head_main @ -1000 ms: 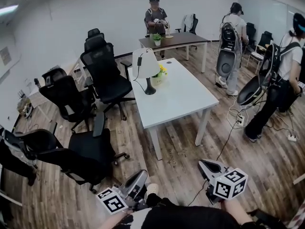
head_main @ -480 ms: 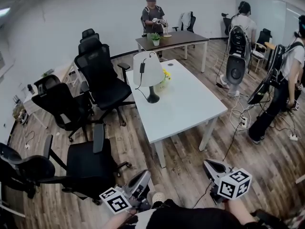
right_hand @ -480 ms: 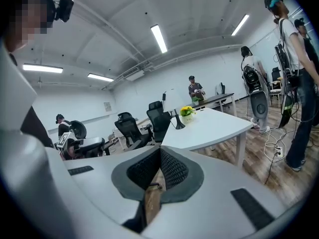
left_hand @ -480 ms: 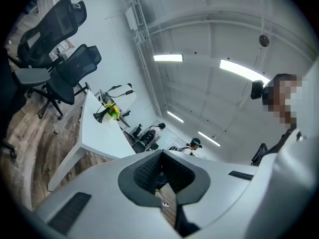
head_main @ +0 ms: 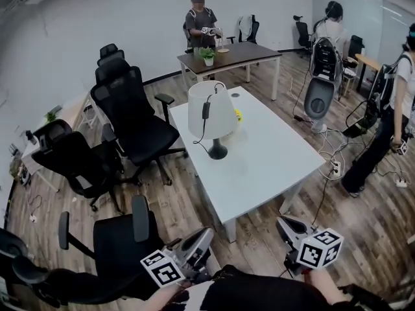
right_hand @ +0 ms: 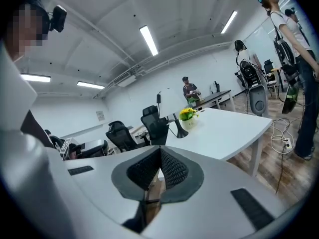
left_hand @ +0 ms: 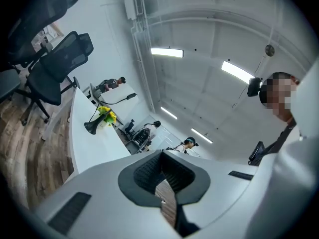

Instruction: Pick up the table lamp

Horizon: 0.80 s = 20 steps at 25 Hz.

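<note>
The table lamp (head_main: 211, 111) has a white shade, a black base and a black cord with a switch. It stands upright on the far left part of the white table (head_main: 267, 167). Both gripper views also catch its black base (left_hand: 91, 127) (right_hand: 180, 133), still far ahead. My left gripper (head_main: 205, 234) and right gripper (head_main: 281, 223) hang low at the near edge, short of the table's near corner. Each is shut with nothing between its fingers, which the left gripper (left_hand: 162, 159) and right gripper (right_hand: 159, 156) views confirm.
A small pot of yellow flowers (head_main: 238, 116) sits behind the lamp. Black office chairs (head_main: 133, 118) (head_main: 120, 241) crowd the left side of the table. People stand at a brown desk (head_main: 228, 54) at the back and at the right, with cables (head_main: 331, 167) on the floor.
The table and lamp have come nearer and larger in the head view. Both grippers stay shut and keep their places at the bottom of the picture, carried forward with the person.
</note>
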{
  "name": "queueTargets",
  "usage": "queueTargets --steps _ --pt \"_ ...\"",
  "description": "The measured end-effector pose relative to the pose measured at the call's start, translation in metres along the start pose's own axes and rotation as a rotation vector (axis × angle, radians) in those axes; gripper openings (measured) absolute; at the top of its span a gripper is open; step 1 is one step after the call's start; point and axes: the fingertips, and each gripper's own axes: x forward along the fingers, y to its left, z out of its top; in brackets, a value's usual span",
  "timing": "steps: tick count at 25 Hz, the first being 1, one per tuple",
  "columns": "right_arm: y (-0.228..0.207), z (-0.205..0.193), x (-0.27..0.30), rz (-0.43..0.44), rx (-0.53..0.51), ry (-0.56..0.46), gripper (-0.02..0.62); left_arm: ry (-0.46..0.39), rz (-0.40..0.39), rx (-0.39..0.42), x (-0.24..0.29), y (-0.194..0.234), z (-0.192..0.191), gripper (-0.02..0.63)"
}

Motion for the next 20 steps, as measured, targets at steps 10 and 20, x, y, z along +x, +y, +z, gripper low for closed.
queueTargets --steps 10,20 --pt "-0.010 -0.009 0.049 -0.094 0.037 0.025 0.015 -0.012 -0.006 -0.021 -0.002 0.059 0.042 0.014" --pt "-0.009 -0.009 0.089 -0.090 0.016 0.085 0.015 -0.016 0.008 -0.043 0.004 0.091 0.047 0.014"
